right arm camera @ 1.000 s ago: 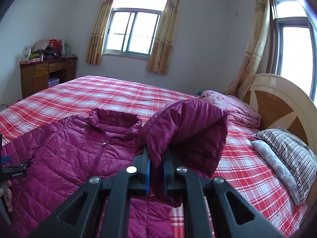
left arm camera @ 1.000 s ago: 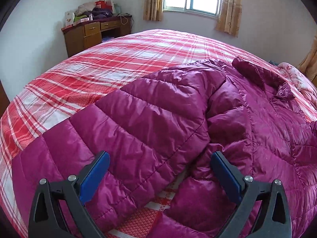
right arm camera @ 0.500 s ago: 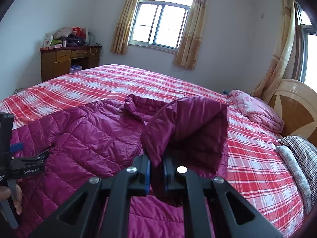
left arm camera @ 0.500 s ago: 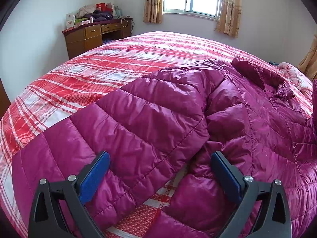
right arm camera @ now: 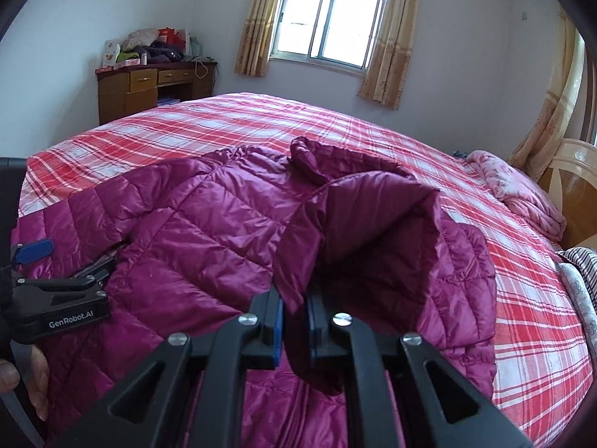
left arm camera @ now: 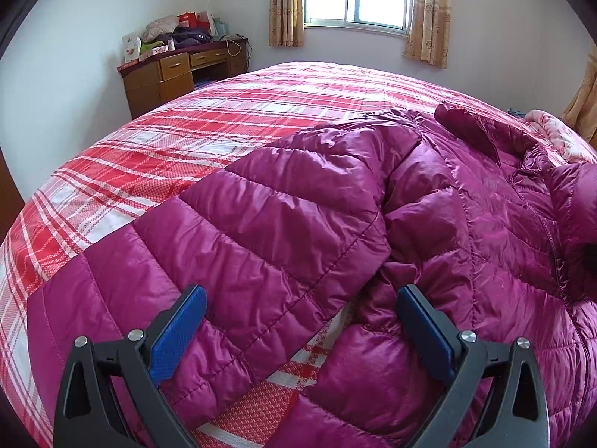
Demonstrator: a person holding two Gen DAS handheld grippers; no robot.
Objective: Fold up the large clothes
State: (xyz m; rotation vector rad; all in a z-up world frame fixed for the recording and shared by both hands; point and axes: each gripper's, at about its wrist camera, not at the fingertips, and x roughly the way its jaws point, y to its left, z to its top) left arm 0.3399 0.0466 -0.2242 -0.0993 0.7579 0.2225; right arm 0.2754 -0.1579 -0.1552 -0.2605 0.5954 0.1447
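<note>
A magenta quilted down jacket (left arm camera: 466, 231) lies front up on a red plaid bed (left arm camera: 209, 119), its collar toward the far side. One sleeve (left arm camera: 261, 231) stretches out toward the near left. My left gripper (left arm camera: 302, 332) hangs open just above that sleeve, nothing between its blue pads. In the right wrist view my right gripper (right arm camera: 294, 321) is shut on the cuff of the other sleeve (right arm camera: 373, 231), which is lifted and bent over the jacket's body (right arm camera: 194, 254). The left gripper (right arm camera: 56, 283) shows at the left edge, held by a hand.
A wooden desk (left arm camera: 175, 74) piled with clothes and boxes stands against the far left wall. A curtained window (right arm camera: 328, 33) is behind the bed. A pink folded blanket (right arm camera: 522, 194), a striped pillow (right arm camera: 582, 265) and the headboard (right arm camera: 571, 183) lie at the right.
My right gripper has carried the held sleeve down and to the left, over the jacket's front. The left gripper has stayed put above the other sleeve.
</note>
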